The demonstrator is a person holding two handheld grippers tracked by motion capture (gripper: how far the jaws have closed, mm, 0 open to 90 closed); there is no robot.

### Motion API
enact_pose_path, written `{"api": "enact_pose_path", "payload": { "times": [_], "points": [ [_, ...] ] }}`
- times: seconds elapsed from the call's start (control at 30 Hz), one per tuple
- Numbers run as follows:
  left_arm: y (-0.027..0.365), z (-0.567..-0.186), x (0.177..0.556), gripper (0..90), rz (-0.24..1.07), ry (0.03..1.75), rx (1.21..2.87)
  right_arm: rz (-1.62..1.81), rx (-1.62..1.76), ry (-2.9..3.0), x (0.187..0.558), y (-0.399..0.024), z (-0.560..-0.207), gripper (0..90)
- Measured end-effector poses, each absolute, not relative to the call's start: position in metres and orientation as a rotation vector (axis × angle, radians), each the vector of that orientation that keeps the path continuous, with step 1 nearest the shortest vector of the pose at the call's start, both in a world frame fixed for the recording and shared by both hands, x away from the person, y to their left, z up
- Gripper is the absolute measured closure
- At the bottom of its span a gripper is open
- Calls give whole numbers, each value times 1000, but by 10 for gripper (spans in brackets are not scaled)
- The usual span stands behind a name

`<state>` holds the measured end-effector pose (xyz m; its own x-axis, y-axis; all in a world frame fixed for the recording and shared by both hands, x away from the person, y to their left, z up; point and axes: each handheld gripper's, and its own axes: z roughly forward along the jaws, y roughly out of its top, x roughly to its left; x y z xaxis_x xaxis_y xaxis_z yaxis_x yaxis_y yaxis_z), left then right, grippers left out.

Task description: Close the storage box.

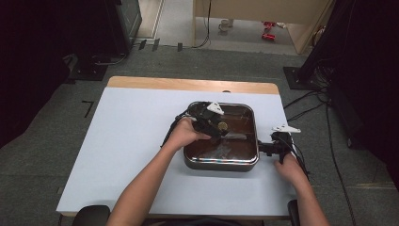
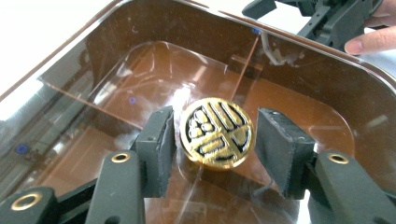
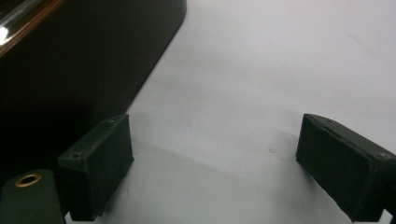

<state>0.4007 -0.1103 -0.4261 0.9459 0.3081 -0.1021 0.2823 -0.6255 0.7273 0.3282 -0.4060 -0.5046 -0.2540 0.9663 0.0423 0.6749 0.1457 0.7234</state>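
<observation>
A square metal pan with a shiny brown inside stands on the white table, right of the middle. My left gripper reaches down into it. In the left gripper view a round gold medallion with black raised marks lies between the pads, with a thin gap on each side, so my left gripper is open around it. The medallion shows as a small gold disc in the high view. My right gripper rests on the table against the pan's right side, open with nothing between its pads, beside the pan's dark wall.
The white tabletop has free room to the left and in front of the pan. A wooden strip runs along its far edge. Cables and dark stands crowd the floor to the right. The right gripper sits beyond the pan's rim.
</observation>
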Motion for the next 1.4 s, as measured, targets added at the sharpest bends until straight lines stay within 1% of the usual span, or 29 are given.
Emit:
{"api": "enact_pose_path", "payload": {
  "times": [0.07,0.13,0.3,0.33,0.4,0.5,0.57,0.6,0.77,0.9,1.0,1.3,1.4],
  "points": [
    [-108,-424,401,461,42,430,2278,893,1566,1993,328,-406,-505,104],
    [-104,-422,402,440,7,454,2250,893,1565,1993,328,-406,-505,104],
    [-100,-417,399,372,63,490,2252,893,1565,1993,328,-406,-505,104],
    [-98,-416,399,366,61,494,2258,893,1565,1994,328,-406,-505,104],
    [-95,-414,398,323,39,518,2255,893,1565,1994,328,-406,-505,104],
    [-90,-411,397,294,23,576,2234,893,1566,1993,328,-406,-505,104],
    [-87,-408,395,275,57,602,2242,893,1566,1993,328,-406,-505,104],
    [-85,-407,393,275,82,610,2235,893,1568,1993,328,-406,-505,104],
    [-71,-402,386,260,76,636,2216,894,1567,1992,328,-406,-505,104],
    [-63,-400,380,238,124,668,2203,895,1570,1991,328,-406,-505,104],
    [-56,-398,374,227,193,669,2203,895,1566,1992,328,-406,-505,104],
    [-29,-398,360,215,231,713,2154,895,1569,1990,328,-406,-505,104],
    [-16,-400,354,199,242,730,2128,895,1569,1991,328,-406,-505,103]
  ]
}}
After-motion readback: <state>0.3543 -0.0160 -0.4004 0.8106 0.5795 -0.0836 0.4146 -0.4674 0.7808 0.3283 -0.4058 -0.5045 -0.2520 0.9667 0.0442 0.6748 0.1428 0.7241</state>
